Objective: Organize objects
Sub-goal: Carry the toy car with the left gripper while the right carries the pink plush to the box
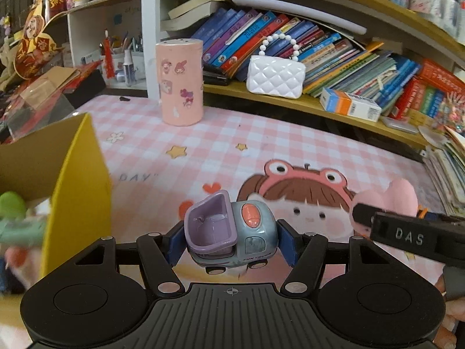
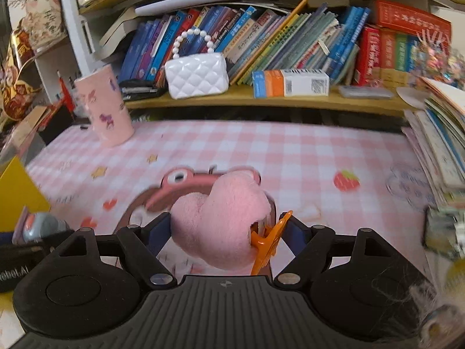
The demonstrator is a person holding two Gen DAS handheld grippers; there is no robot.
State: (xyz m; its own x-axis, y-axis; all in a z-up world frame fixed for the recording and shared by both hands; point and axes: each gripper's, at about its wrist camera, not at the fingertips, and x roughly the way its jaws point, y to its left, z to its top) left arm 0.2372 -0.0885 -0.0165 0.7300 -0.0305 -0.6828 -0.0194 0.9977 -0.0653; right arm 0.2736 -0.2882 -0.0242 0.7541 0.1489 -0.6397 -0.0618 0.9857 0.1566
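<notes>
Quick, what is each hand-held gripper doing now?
Left hand-held gripper: closed on the toy truck.
Right hand-held gripper: closed on the pink plush heart.

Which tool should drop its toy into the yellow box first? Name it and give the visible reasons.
Left. The left tool grips the toy truck right beside the yellow box. The right tool, gripping the pink plush heart, is farther away.

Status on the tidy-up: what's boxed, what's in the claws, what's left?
Boxed: a green toy shows in the yellow box. In hand: left claw grips the toy truck; right claw holds the pink plush heart clip. Left: both drops.
</notes>
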